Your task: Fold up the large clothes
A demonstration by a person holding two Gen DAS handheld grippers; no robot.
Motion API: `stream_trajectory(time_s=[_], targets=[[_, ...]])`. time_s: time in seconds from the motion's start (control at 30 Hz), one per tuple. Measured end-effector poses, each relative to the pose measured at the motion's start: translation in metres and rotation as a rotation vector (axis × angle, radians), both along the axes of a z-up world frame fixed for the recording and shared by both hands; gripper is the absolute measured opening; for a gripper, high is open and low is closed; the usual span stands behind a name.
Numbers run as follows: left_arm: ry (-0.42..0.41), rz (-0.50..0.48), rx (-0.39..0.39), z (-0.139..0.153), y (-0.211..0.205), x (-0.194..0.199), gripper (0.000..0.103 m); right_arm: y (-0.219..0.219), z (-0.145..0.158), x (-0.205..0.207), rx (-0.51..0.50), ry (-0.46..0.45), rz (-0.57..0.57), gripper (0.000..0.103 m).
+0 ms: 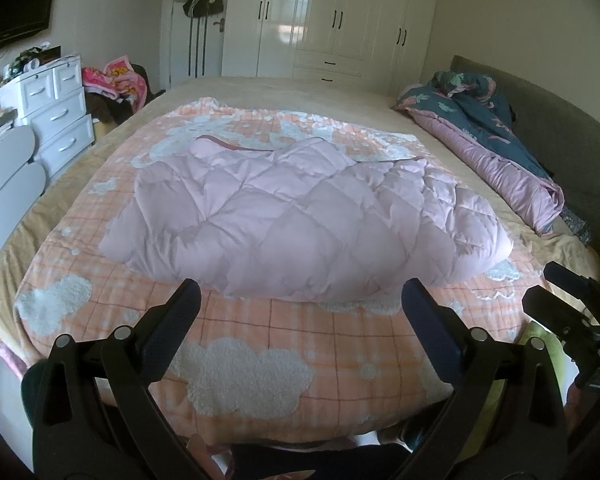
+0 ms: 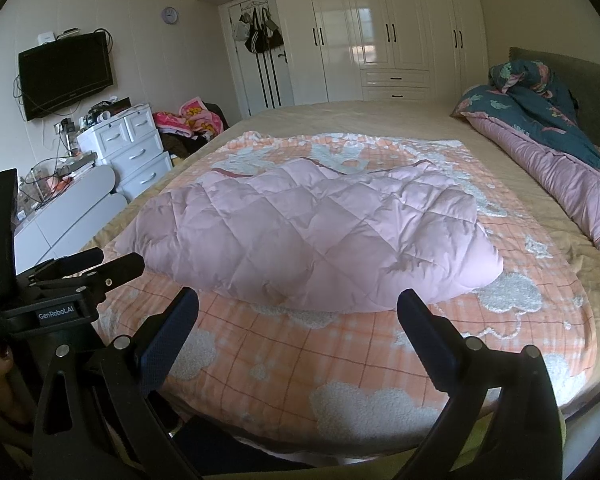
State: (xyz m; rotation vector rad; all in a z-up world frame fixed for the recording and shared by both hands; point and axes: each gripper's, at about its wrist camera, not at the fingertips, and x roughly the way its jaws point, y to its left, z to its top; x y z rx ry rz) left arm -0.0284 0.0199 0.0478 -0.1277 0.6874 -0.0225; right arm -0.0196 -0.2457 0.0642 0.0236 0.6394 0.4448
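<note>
Pink quilted jacket (image 1: 300, 216) lies folded in one puffy bundle just ahead of both claws, on top of one peach checked blanket (image 1: 260, 344) with white fleecy clouds. Nearest, the left claw (image 1: 300, 300) has its two fingers spread wide and holds nothing; the blanket shows between them, and the jacket's near edge sits just beyond the fingertips. The right claw (image 2: 298, 306) is likewise released and empty, its two fingers apart, with the jacket straight ahead of it. Each claw shows at the edge of the other's view, the two side by side. Under the blanket is one bed (image 2: 380, 120) with a tan sheet. Farther off to the right lies one rumpled teal-and-mauve duvet (image 2: 540, 136). Farthest ahead stands one white wardrobe (image 2: 380, 32); to the left, one white drawer unit (image 2: 136, 148) and one wall-mounted television (image 2: 64, 74).
</note>
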Motion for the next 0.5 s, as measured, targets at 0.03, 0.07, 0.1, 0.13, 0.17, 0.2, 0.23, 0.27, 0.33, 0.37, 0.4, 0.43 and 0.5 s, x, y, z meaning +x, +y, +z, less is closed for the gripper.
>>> stream_trajectory(time_s=[0.03, 0.07, 0.1, 0.13, 0.17, 0.2, 0.23, 0.27, 0.33, 0.37, 0.4, 0.43, 0.5], targets=[[0.0, -0.001, 0.0, 0.0001, 0.0003, 0.0, 0.094, -0.0003, -0.0003, -0.0004, -0.001, 0.0, -0.002, 0.099], [0.0, -0.001, 0.001, -0.0002, 0.0006, 0.0001, 0.094, -0.0009, -0.0006, 0.0004, -0.001, 0.002, -0.004, 0.099], [0.001, -0.001, 0.001, -0.0005, 0.0011, -0.0001, 0.094, -0.0017, -0.0009, 0.0004, 0.0, 0.004, -0.006, 0.099], [0.001, 0.0, 0.0, -0.0006, 0.0009, -0.0002, 0.094, -0.0023, -0.0008, 0.0009, 0.0, 0.004, -0.008, 0.099], [0.0, 0.001, -0.001, -0.0008, 0.0003, -0.0006, 0.094, -0.0033, -0.0007, 0.0006, 0.0, 0.003, -0.008, 0.099], [0.0, 0.0, -0.001, -0.0006, 0.0005, -0.0004, 0.094, -0.0029, -0.0008, 0.0015, 0.001, 0.004, -0.008, 0.099], [-0.001, 0.0, 0.0, -0.0004, 0.0005, -0.0004, 0.094, -0.0041, -0.0006, 0.0012, 0.002, 0.002, -0.008, 0.099], [-0.001, 0.0, 0.001, -0.0007, 0.0001, -0.0006, 0.094, -0.0034, -0.0005, 0.0011, 0.002, 0.0, -0.008, 0.099], [-0.002, -0.001, 0.002, -0.0003, 0.0006, -0.0004, 0.094, -0.0048, -0.0008, 0.0011, 0.002, -0.001, -0.009, 0.099], [-0.001, 0.0, 0.003, -0.0003, 0.0008, -0.0002, 0.094, -0.0044, -0.0007, 0.0012, 0.001, 0.001, -0.009, 0.099], [-0.001, 0.002, 0.006, -0.001, 0.0006, -0.001, 0.094, -0.0048, -0.0009, 0.0012, 0.001, 0.002, -0.01, 0.099], [0.0, 0.006, 0.011, -0.0015, 0.0001, -0.0012, 0.094, -0.0052, -0.0007, 0.0009, 0.002, 0.001, -0.01, 0.099], [0.004, 0.012, 0.025, -0.0016, 0.0001, -0.0005, 0.094, -0.004, -0.0002, 0.0008, 0.0, -0.001, -0.009, 0.099]])
